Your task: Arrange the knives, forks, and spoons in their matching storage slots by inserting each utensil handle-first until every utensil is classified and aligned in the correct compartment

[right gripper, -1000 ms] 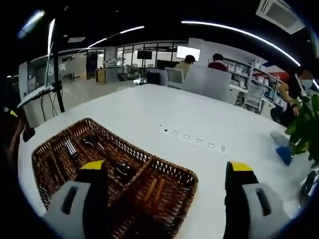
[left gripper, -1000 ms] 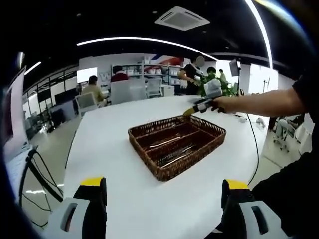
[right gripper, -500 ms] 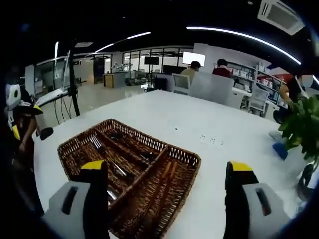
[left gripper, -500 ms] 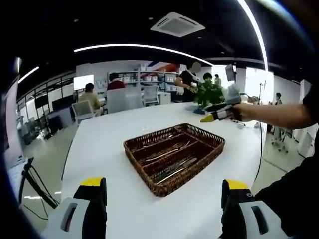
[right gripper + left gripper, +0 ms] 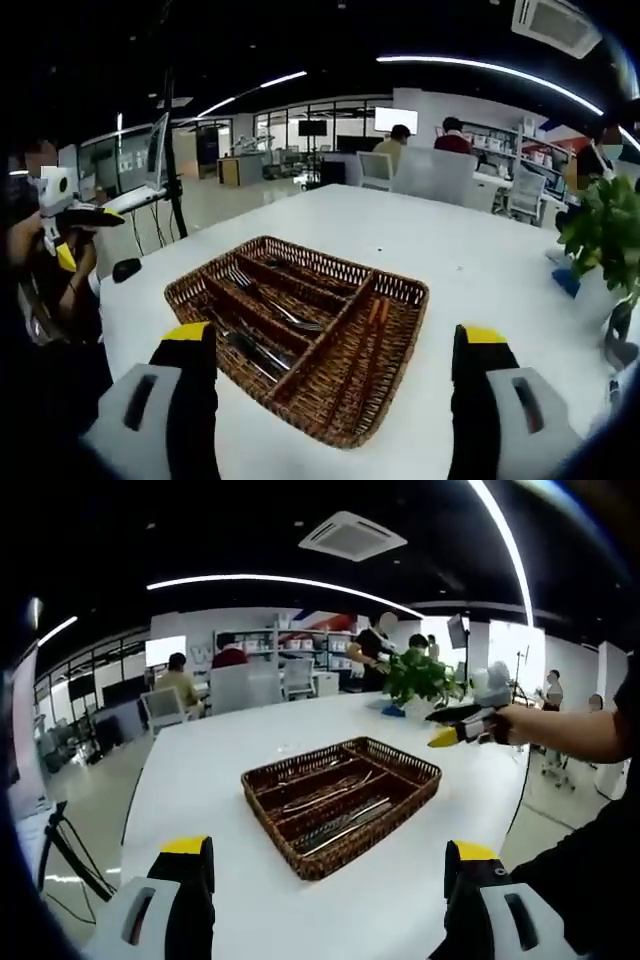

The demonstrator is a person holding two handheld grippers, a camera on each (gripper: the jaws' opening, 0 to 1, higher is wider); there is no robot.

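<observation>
The left claw (image 5: 322, 900) stands wide open with nothing between its yellow-tipped jaws, held above the near edge of the white table (image 5: 200, 780) and looking along it. The right claw (image 5: 335, 400) is likewise spread wide and holds nothing, poised over the table just short of the wicker tray (image 5: 300, 330).

In the left gripper view the right claw (image 5: 452, 732) comes in from the right on an outstretched forearm, roughly level, above the table's far right edge and apart from the tray (image 5: 340, 805). In the right gripper view the left claw (image 5: 62, 210) shows at the left, raised in a hand (image 5: 25, 240) beside the table's end.

The tray sits mid-table, divided into long compartments. Metal utensils (image 5: 262, 305) lie lengthwise in them; which kind lies in which slot I cannot tell. A potted plant (image 5: 600, 240) stands near the table's far side.
</observation>
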